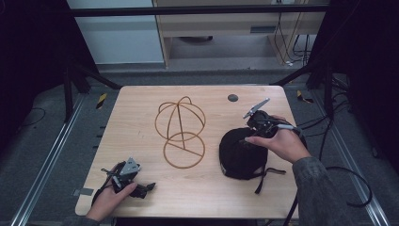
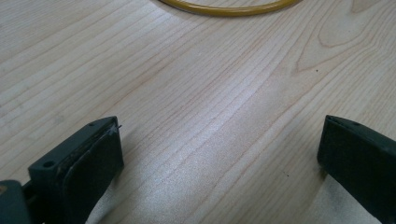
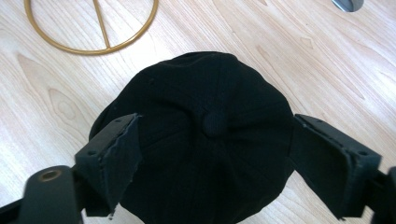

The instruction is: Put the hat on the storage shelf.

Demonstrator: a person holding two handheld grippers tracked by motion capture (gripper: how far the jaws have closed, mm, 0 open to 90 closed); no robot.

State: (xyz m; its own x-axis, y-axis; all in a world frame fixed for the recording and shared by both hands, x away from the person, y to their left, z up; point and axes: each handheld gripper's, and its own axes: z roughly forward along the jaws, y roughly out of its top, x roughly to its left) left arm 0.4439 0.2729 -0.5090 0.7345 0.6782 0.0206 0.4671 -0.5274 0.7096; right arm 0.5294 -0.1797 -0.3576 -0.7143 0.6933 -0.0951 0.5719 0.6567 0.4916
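While our right gripper [image 3: 212, 154] hangs over the black cap [image 3: 205, 135], its jaws stand wide on both sides of the round top and do not press on it yet. We see the cap sitting at the lower right of the table [image 1: 141, 101] in the high view, with its strap [image 1: 266, 176] trailing toward the near edge. Near the middle of the table stands the gold wire stand [image 1: 181, 134], apart from the cap. Our left gripper [image 2: 219, 163] rests at the lower left of the table with its jaws wide and nothing between them. If we squeeze only the soft cloth, we think the cap could fold and slip out. If we lift too fast, the loose strap might drag or catch, and the cap could bump the light wire stand and tip it over.
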